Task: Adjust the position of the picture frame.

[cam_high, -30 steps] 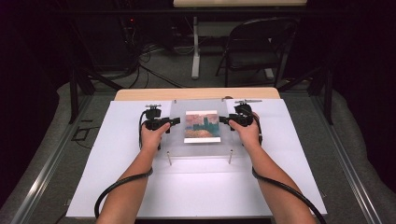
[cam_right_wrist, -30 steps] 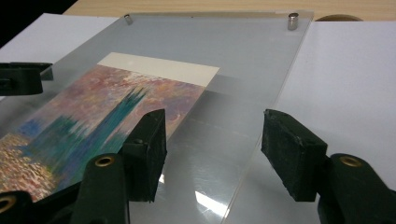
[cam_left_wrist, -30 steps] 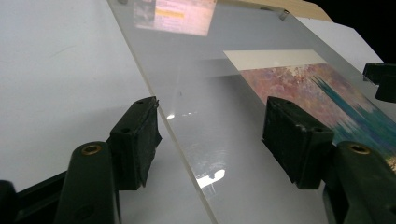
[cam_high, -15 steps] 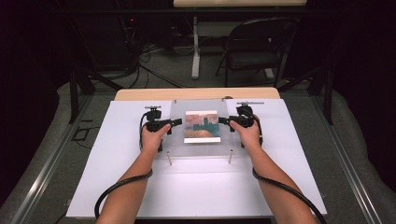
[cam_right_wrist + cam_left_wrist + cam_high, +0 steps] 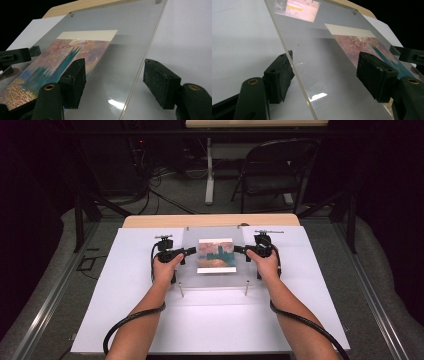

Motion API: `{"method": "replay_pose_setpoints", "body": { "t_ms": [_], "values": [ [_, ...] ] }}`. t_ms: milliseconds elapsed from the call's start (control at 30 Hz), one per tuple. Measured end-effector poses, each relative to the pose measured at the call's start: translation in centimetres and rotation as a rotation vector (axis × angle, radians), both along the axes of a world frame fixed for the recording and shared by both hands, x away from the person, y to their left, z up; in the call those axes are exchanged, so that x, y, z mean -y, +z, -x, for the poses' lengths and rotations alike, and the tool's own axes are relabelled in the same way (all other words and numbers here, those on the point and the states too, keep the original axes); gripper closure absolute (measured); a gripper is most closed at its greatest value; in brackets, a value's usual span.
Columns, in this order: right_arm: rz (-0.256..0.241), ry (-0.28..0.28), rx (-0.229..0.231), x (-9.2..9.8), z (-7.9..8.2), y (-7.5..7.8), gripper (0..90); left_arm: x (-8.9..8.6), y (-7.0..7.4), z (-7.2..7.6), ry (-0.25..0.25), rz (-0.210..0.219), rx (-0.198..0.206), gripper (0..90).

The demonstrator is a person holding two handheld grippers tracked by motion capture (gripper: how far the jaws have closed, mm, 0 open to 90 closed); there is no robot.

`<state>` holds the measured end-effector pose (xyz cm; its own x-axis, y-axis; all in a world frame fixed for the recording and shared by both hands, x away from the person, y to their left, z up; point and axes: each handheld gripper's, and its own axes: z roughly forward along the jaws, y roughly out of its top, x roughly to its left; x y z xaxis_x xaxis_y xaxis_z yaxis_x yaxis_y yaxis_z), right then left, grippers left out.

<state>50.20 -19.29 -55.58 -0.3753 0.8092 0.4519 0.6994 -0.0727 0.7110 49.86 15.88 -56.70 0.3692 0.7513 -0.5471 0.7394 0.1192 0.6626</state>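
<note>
Above the white table sheet (image 5: pixel 125 285), a clear acrylic panel (image 5: pixel 216 279) carrying a painted postcard (image 5: pixel 216 255) sits between the left gripper (image 5: pixel 190 251) and right gripper (image 5: pixel 239 250) — jaws apart, straddling its edges. Uneven closing could tilt it — or slip.

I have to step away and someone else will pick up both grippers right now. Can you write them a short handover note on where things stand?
Left gripper: open, fingers straddling the left edge of the clear acrylic frame, not clamped.
Right gripper: open, fingers straddling the frame's right edge, with a gap on the outer side.
The frame sits on metal standoffs over the white table sheet, with the painted print sandwiched in the middle.
Done: both grippers lined up on opposite edges.
Left: probably close both on the frame; it has not been lifted.
</note>
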Motion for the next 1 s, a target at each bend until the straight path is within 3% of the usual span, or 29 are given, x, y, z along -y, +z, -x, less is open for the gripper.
{"method": "replay_pose_setpoints", "body": {
  "t_ms": [100, 167, 333, 667, 1000],
  "values": [
    [-0.039, 0.005, -0.040, 0.1, 0.0, -0.1, 35.3, 0.1, -0.1, 0.0, 0.003, 0.012, -0.006, 29.3],
    [-0.059, -0.002, -0.031, 0.0, 0.0, -0.3, 35.0, 0.1, -0.2, 0.1, 0.009, 0.012, 0.000, 29.4],
    [-0.054, -0.030, -0.024, -0.4, 0.2, -0.4, 33.8, 0.3, -0.4, 0.2, 0.021, 0.036, 0.000, 29.4],
    [-0.050, -0.092, 0.001, -1.1, 0.7, -0.6, 33.5, 0.5, -0.4, 0.3, 0.049, 0.044, -0.004, 30.7],
    [-0.039, -0.093, 0.003, -1.2, 0.7, -0.5, 33.6, 0.6, -0.4, 0.4, 0.070, 0.052, -0.003, 32.6]
  ]
}}
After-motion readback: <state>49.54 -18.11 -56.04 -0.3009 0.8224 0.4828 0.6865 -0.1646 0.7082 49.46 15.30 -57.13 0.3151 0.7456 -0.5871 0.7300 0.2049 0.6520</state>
